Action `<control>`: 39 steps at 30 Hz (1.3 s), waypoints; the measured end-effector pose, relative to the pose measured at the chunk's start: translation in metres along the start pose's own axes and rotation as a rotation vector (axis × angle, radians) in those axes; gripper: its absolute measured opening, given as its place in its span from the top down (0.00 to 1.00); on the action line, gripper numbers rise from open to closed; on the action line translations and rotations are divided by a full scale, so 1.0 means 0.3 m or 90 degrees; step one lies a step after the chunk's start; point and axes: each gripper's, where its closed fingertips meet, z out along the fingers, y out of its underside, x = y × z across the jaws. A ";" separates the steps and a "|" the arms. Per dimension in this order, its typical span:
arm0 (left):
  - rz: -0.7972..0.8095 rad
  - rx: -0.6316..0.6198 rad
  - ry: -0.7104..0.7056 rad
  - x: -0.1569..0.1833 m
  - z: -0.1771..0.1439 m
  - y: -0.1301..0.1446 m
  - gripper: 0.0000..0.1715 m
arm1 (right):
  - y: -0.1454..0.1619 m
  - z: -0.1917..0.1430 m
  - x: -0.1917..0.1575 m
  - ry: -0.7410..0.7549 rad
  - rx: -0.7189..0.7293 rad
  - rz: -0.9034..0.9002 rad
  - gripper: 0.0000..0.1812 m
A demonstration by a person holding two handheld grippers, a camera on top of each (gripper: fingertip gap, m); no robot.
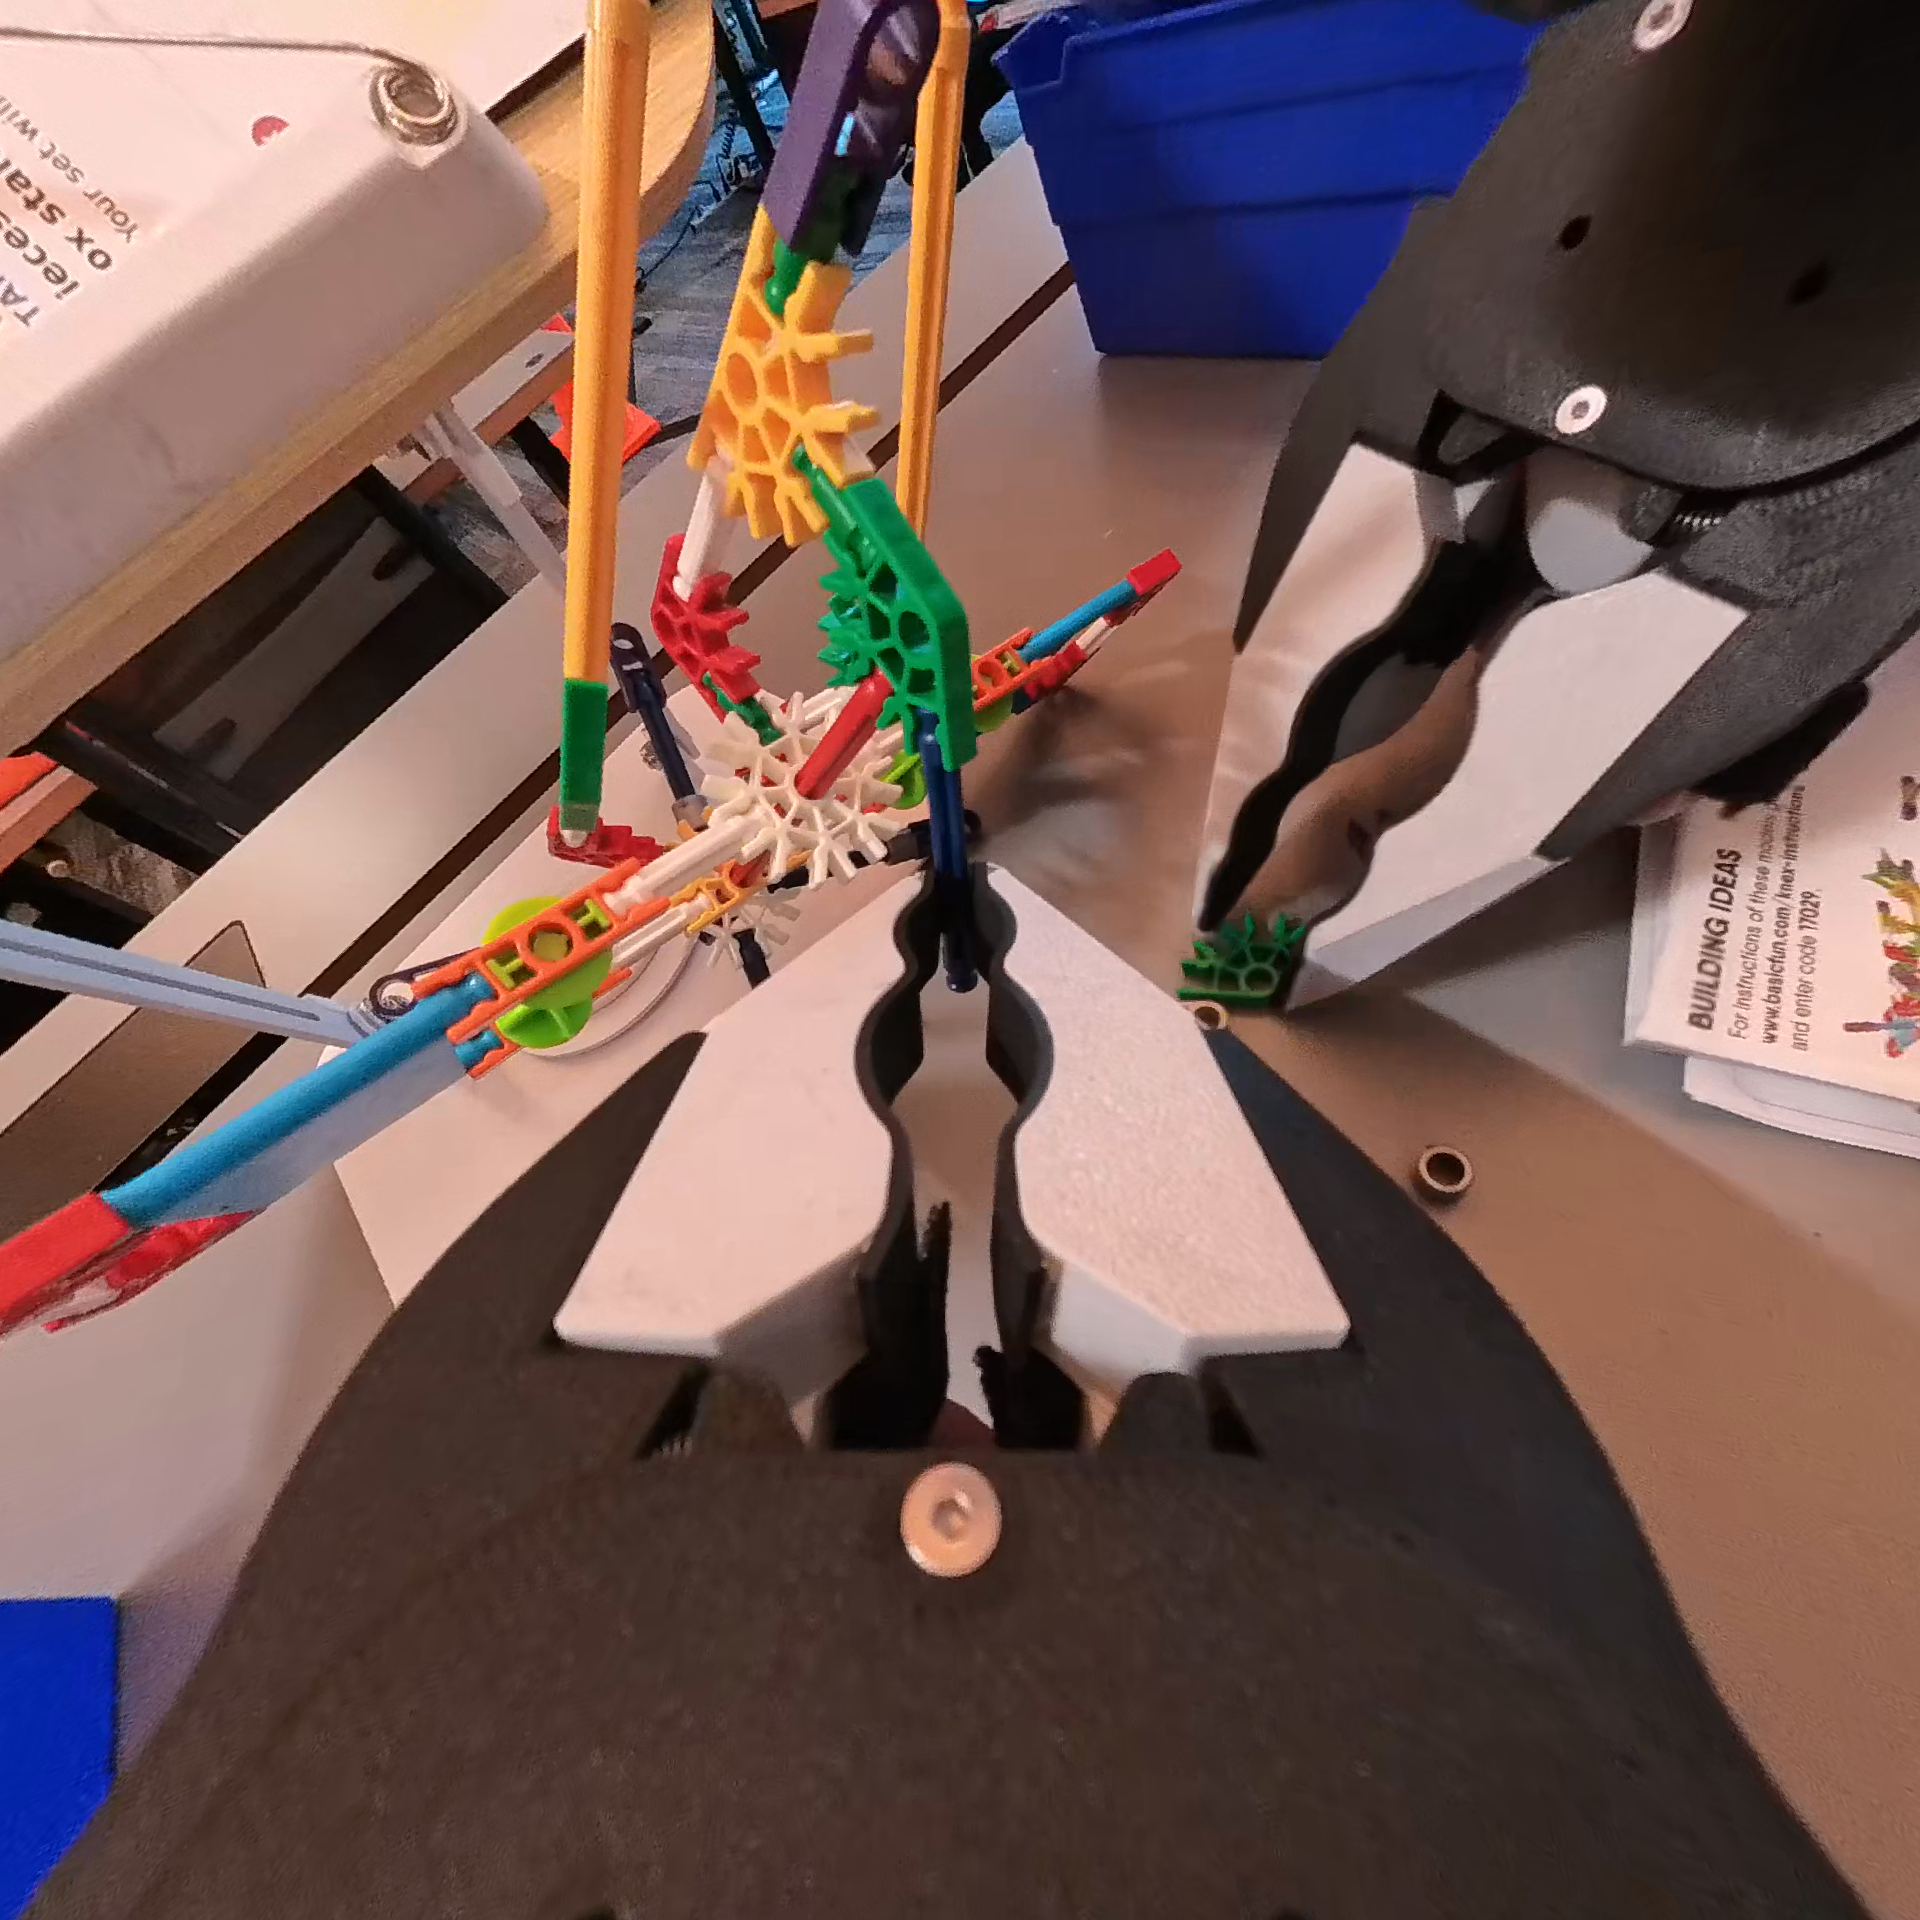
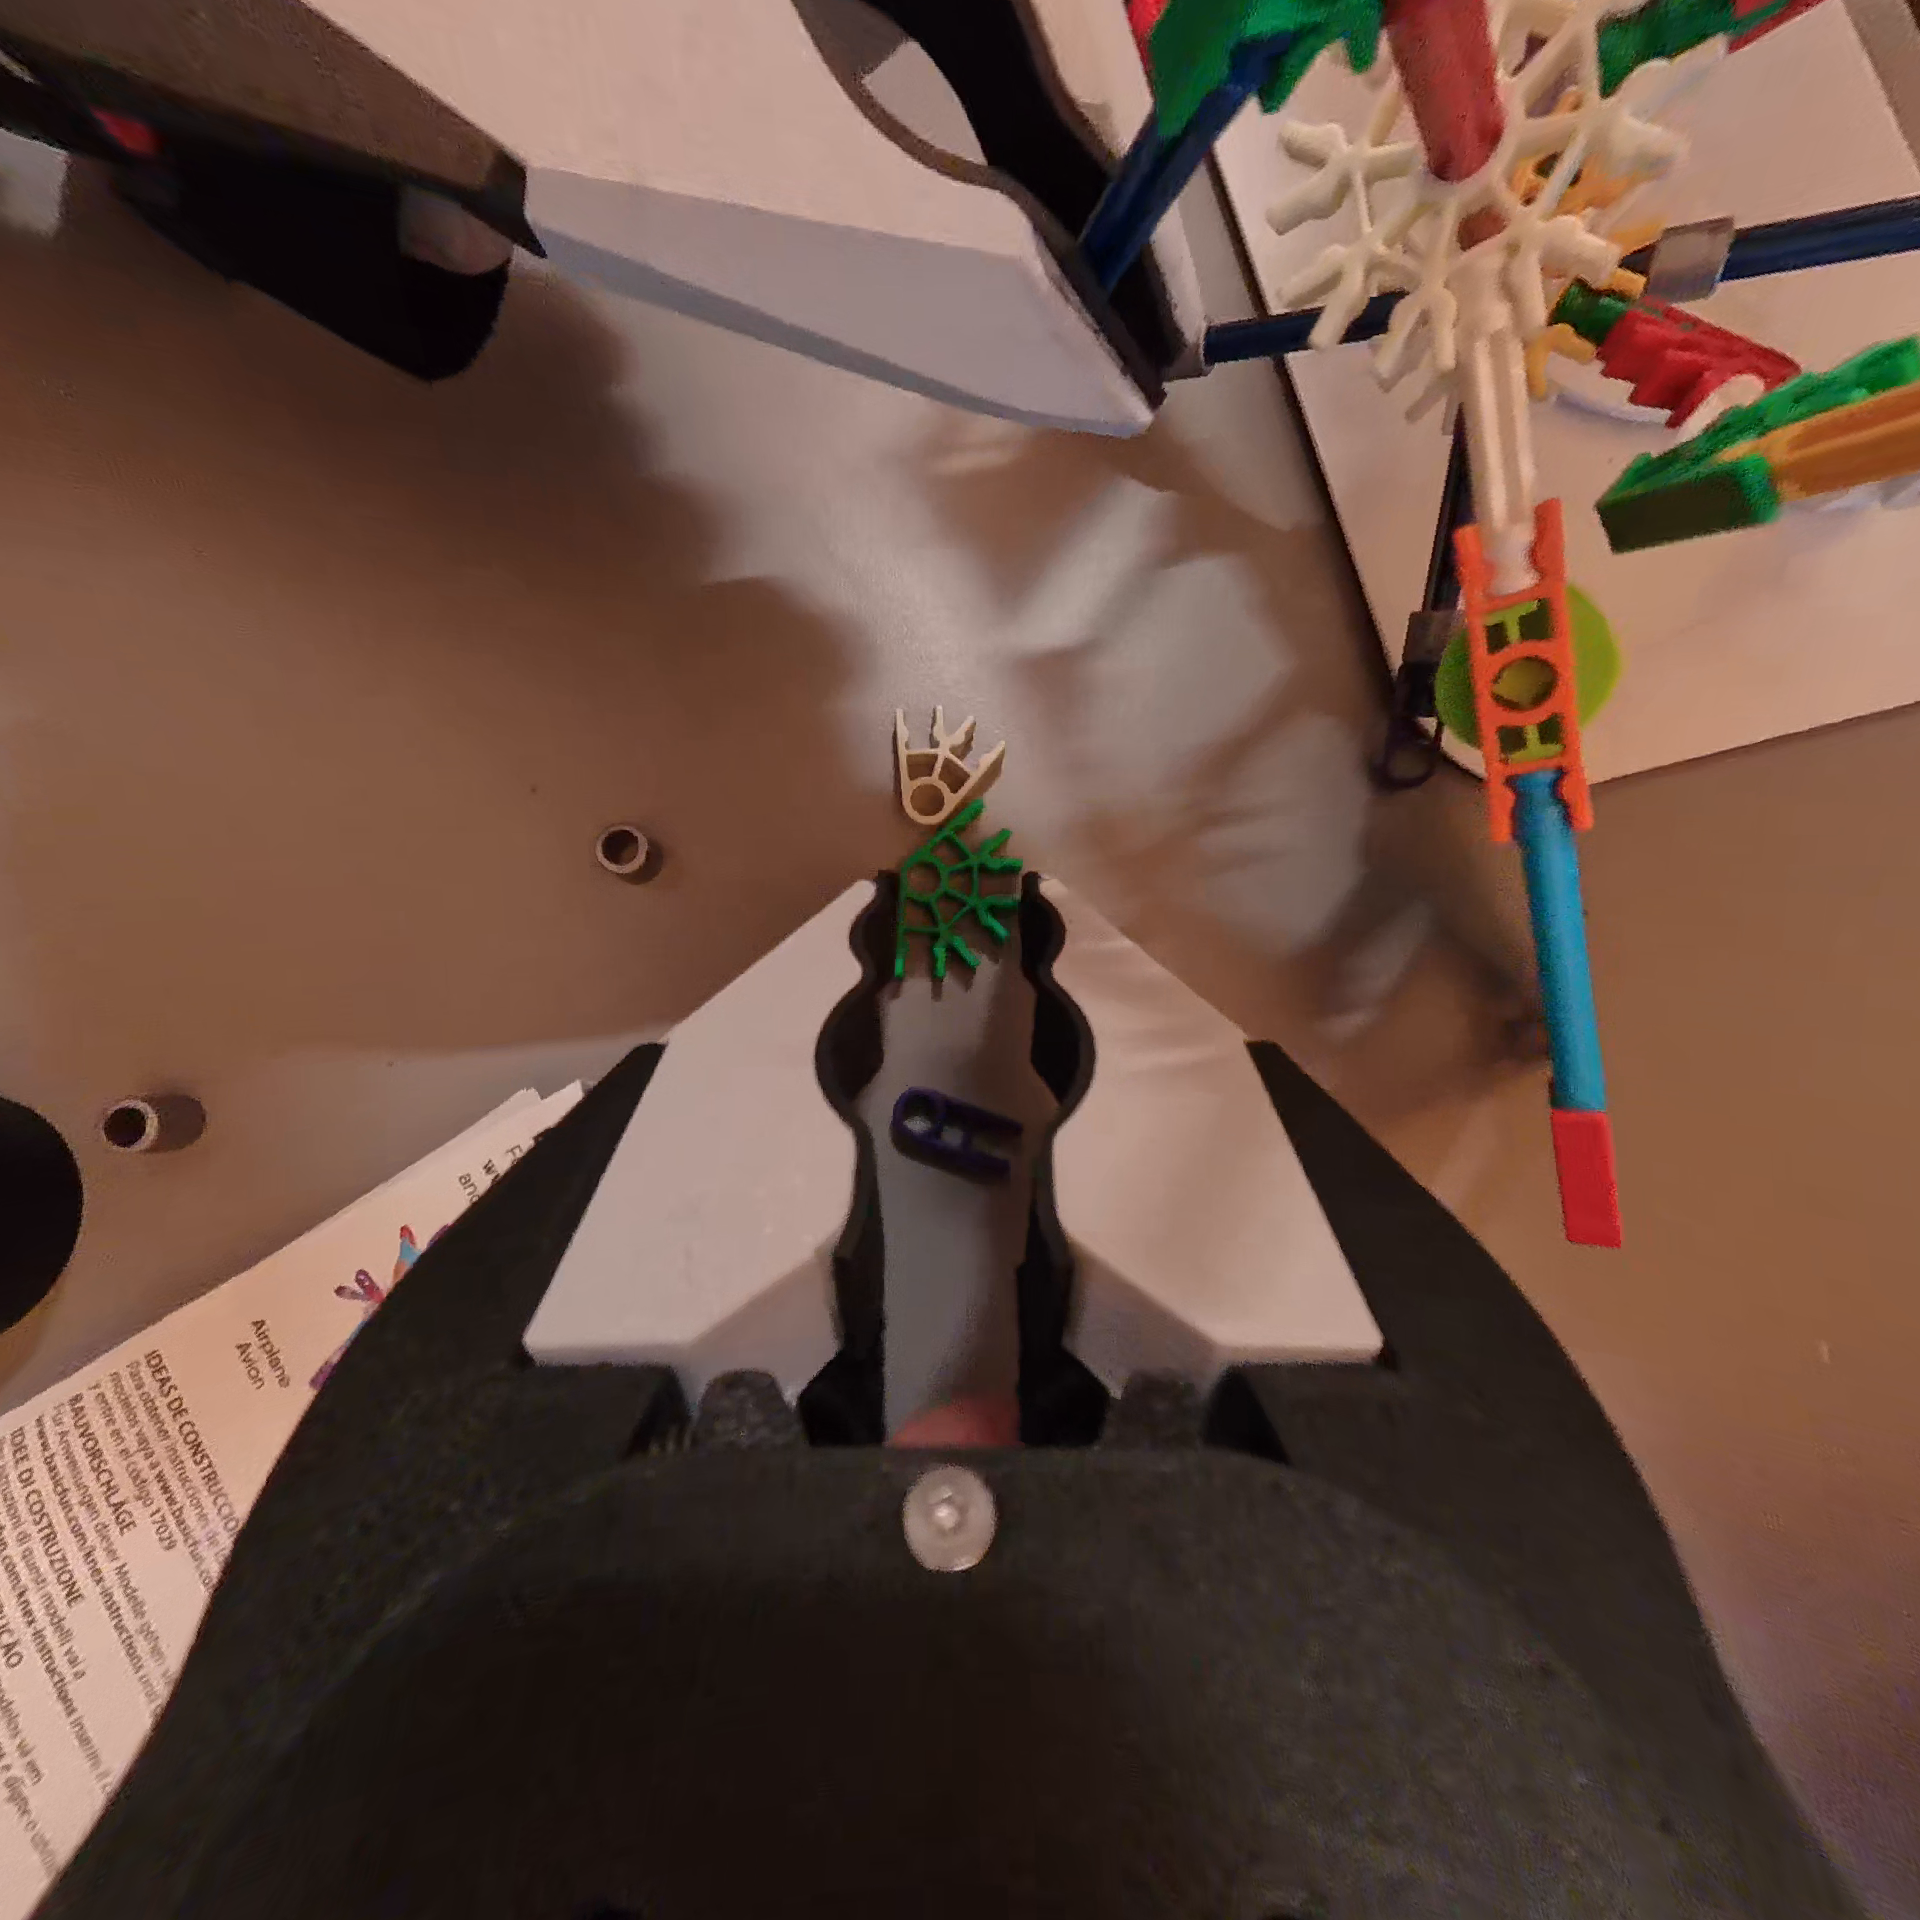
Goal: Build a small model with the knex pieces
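While left claw [image 1: 954,914] pinches rod [image 1: 951,831] — right claw [image 2: 951,894] perhaps grips connector [image 2: 951,899].

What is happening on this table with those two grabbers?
A person holds a tool in each hand. The left tool is shut on a dark blue rod of a colourful toy model, holding it above the table. The right tool is closed around a small green connector piece lying on the table, beside a beige piece.

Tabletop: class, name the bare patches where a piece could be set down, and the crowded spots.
Bare brown tabletop lies left of the cream connector, and between the blue bin and the right hand-held gripper. Crowded: around the rod model held by the left hand-held gripper, and the leaflets.
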 end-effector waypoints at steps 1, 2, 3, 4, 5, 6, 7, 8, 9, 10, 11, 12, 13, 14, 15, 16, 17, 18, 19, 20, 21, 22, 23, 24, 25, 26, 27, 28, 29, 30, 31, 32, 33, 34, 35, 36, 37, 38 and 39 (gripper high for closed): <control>0.000 0.000 0.000 0.000 0.000 0.000 0.99 | -0.003 0.002 -0.001 0.000 0.001 0.002 0.88; 0.000 0.000 0.000 -0.001 0.000 0.000 0.99 | -0.004 0.003 -0.001 0.001 0.000 0.002 0.88; 0.000 0.000 -0.001 -0.001 0.000 0.000 0.99 | -0.005 0.004 -0.001 0.002 -0.001 0.001 0.89; 0.000 0.000 -0.001 -0.001 0.000 0.000 0.99 | -0.006 0.005 -0.003 0.002 0.000 -0.001 0.89; 0.000 0.000 -0.001 -0.002 0.000 0.000 0.99 | -0.006 0.005 -0.006 0.000 -0.002 -0.003 0.89; 0.000 0.000 -0.002 -0.002 0.000 0.000 0.99 | -0.006 0.004 -0.006 0.001 -0.003 -0.005 0.89; 0.000 0.000 -0.002 -0.003 0.000 -0.001 0.99 | -0.007 0.004 -0.008 0.000 -0.003 -0.008 0.89; 0.000 0.000 -0.002 -0.003 0.000 -0.001 0.99 | -0.007 0.004 -0.011 -0.002 -0.003 -0.010 0.89; -0.001 0.000 -0.001 -0.003 -0.001 -0.001 0.99 | -0.007 0.003 -0.014 -0.005 -0.004 -0.011 0.89; 0.000 0.000 -0.001 -0.003 -0.001 -0.001 0.99 | -0.008 0.002 -0.016 -0.008 -0.003 -0.009 0.89; 0.000 0.000 -0.001 -0.003 -0.001 -0.001 0.99 | -0.010 0.001 -0.019 -0.013 -0.001 -0.005 0.89; 0.000 0.000 0.000 -0.002 -0.001 -0.001 0.99 | -0.010 0.001 -0.025 -0.024 -0.001 0.002 0.89; 0.000 0.000 0.001 -0.002 -0.001 -0.001 0.99 | -0.012 -0.002 -0.035 -0.038 0.002 0.009 0.89; 0.000 0.000 0.001 -0.002 -0.001 -0.002 0.99 | -0.016 -0.005 -0.046 -0.056 0.006 0.021 0.89; 0.000 0.000 0.001 -0.003 -0.002 -0.002 0.99 | -0.019 -0.009 -0.057 -0.077 0.010 0.037 0.89; -0.001 0.001 0.001 -0.003 -0.002 -0.002 0.99 | -0.021 -0.014 -0.073 -0.106 0.014 0.054 0.89; -0.001 0.001 0.001 -0.003 -0.003 -0.002 0.99 | -0.024 -0.020 -0.088 -0.134 0.021 0.070 0.89; 0.000 0.000 0.001 -0.004 -0.003 -0.002 0.99 | -0.026 -0.026 -0.105 -0.164 0.027 0.085 0.89; -0.001 0.001 0.001 -0.004 -0.003 -0.003 0.99 | -0.030 -0.034 -0.125 -0.196 0.034 0.097 0.89; -0.001 0.000 0.001 -0.005 -0.003 -0.003 0.99 | -0.034 -0.043 -0.146 -0.226 0.040 0.103 0.89; -0.001 0.001 0.001 -0.005 -0.003 -0.003 0.99 | -0.033 -0.050 -0.165 -0.250 0.039 0.104 0.89; -0.001 0.000 0.001 -0.005 -0.003 -0.003 0.99 | -0.028 -0.053 -0.177 -0.259 0.032 0.100 0.89; -0.001 0.000 0.001 -0.005 -0.004 -0.003 0.99 | -0.021 -0.051 -0.182 -0.252 0.020 0.084 0.89; -0.001 0.000 0.002 -0.005 -0.004 -0.003 0.99 | -0.014 -0.049 -0.191 -0.245 0.009 0.065 0.89; -0.001 0.000 0.002 -0.004 -0.004 -0.003 0.99 | -0.012 -0.048 -0.200 -0.243 0.002 0.050 0.89; -0.001 0.000 0.003 -0.004 -0.004 -0.003 0.99 | -0.011 -0.045 -0.201 -0.231 -0.004 0.038 0.89; -0.001 0.000 0.004 -0.004 -0.004 -0.003 0.99 | -0.005 -0.042 -0.205 -0.222 -0.016 0.023 0.89; -0.001 0.000 0.005 -0.003 -0.005 -0.003 0.99 | 0.001 -0.041 -0.214 -0.221 -0.027 0.007 0.89; 0.000 0.000 0.006 -0.004 -0.005 -0.002 0.99 | -0.001 -0.044 -0.233 -0.234 -0.026 -0.005 0.89; 0.000 -0.001 0.007 -0.004 -0.005 -0.002 0.99 | -0.005 -0.049 -0.256 -0.253 -0.020 -0.014 0.88; -0.001 -0.002 0.008 -0.004 -0.006 -0.002 0.99 | -0.012 -0.052 -0.262 -0.257 -0.010 -0.023 0.86; -0.001 -0.002 0.009 -0.004 -0.007 -0.002 0.99 | -0.024 -0.052 -0.251 -0.243 0.003 -0.025 0.85; -0.001 -0.003 0.009 -0.006 -0.008 -0.002 0.99 | -0.038 -0.052 -0.233 -0.227 0.016 -0.018 0.84; -0.001 -0.002 0.009 -0.009 -0.010 -0.003 0.99 | -0.055 -0.052 -0.212 -0.210 0.031 -0.006 0.83; -0.003 -0.002 0.009 -0.011 -0.011 -0.003 0.99 | -0.073 -0.048 -0.178 -0.177 0.046 0.007 0.83; -0.003 -0.002 0.010 -0.012 -0.012 -0.003 0.99 | -0.087 -0.041 -0.135 -0.133 0.055 0.024 0.83; -0.004 -0.003 0.012 -0.012 -0.013 -0.003 0.98 | -0.096 -0.036 -0.100 -0.098 0.060 0.043 0.84; -0.004 -0.002 0.012 -0.013 -0.014 -0.003 0.98 | -0.098 -0.032 -0.079 -0.075 0.057 0.054 0.84; -0.005 -0.002 0.013 -0.013 -0.015 -0.004 0.98 | -0.093 -0.027 -0.065 -0.051 0.046 0.048 0.84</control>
